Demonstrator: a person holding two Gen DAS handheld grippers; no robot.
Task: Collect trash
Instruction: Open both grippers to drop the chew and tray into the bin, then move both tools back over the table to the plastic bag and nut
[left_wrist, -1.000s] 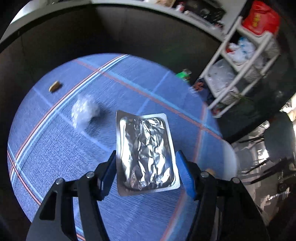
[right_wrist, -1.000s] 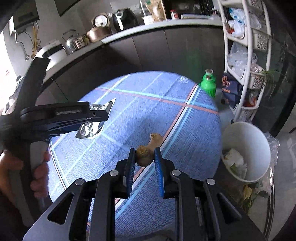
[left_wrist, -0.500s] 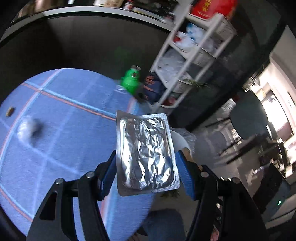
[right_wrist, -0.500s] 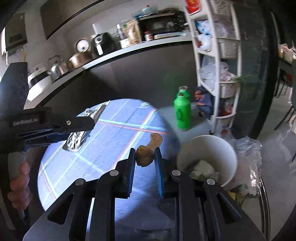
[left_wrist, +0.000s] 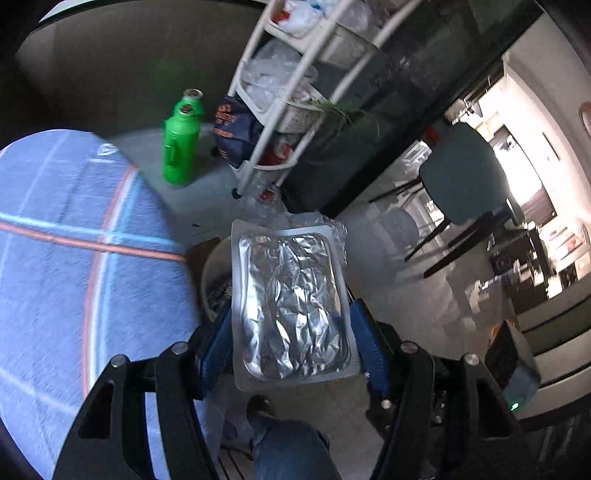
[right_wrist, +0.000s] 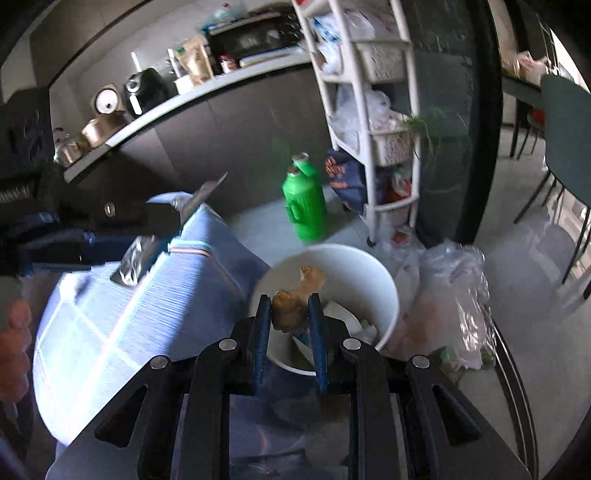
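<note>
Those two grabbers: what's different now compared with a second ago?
Both swung off the blue table toward the white bin. The right gripper now holds its ginger piece over the bin's mouth; the left gripper carries the foil pack to the table's edge, above the bin. Nothing was let go: both jaws stay shut on their trash.

We see a kitchen with a pale tiled floor (right_wrist: 524, 258) and dark cabinets beneath a light counter (right_wrist: 207, 88) carrying appliances and packets. A white tiered rack (right_wrist: 373, 122) of bags stands beside a dark glass partition (right_wrist: 443, 110). A green bottle (right_wrist: 304, 206) sits on the floor. Teal chairs (left_wrist: 461, 177) stand in bright daylight beyond.
</note>
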